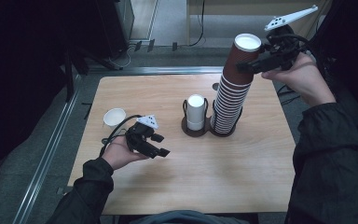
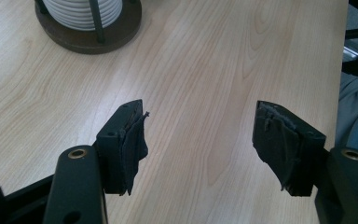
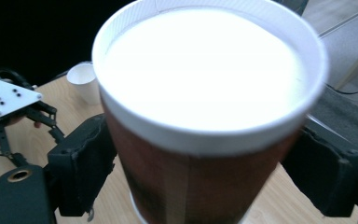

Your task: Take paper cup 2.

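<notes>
Two grippers, left gripper (image 1: 164, 151), right gripper (image 1: 240, 66), one brown cup (image 1: 242, 58) clamped

The table (image 1: 168, 182) is evenly lit from overhead, and the room beyond its left edge falls away into black. The brown cup (image 3: 205, 116) close to the right gripper's camera is overexposed inside, glaring white and slightly soft. Shadows under the left hand (image 1: 121, 156) are faint.

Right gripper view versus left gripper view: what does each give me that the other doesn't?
Right gripper view: the right gripper clamped on the top brown cup, a small white cup standing on the table behind it, and the left gripper farther off. Left gripper view: its own jaws apart with nothing between them, and the cup holder's round base with stacked white rims. Both: the wooden table.
</notes>
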{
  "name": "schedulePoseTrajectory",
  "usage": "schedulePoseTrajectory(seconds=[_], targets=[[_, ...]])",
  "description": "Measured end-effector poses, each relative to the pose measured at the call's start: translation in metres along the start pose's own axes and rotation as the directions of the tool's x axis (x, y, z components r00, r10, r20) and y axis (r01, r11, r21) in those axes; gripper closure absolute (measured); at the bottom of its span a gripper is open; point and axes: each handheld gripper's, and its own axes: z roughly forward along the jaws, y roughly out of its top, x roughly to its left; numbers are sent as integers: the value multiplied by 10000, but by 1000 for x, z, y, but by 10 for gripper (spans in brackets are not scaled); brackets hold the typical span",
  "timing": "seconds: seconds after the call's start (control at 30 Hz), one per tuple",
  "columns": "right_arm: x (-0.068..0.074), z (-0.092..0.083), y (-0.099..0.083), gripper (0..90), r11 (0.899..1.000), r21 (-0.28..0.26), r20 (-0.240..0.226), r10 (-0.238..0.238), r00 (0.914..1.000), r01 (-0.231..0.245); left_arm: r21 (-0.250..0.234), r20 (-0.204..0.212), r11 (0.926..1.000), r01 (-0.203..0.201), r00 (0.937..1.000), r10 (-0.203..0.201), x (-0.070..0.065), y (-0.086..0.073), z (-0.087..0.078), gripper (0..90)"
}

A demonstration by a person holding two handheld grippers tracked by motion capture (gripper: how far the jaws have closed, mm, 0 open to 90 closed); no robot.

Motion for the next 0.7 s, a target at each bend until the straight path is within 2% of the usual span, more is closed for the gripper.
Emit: schedulePoseTrajectory(seconds=[0.17,0.7], targets=[[2,7,1,154,9995,187,176,-277,9995,274,32,-3,10000,-5,10000,5,1,-1,0,342],[1,-3,7,174,9997,-174,77,-184,9998,185,69,13,10000,-27,10000,27,0,0,1,341]])
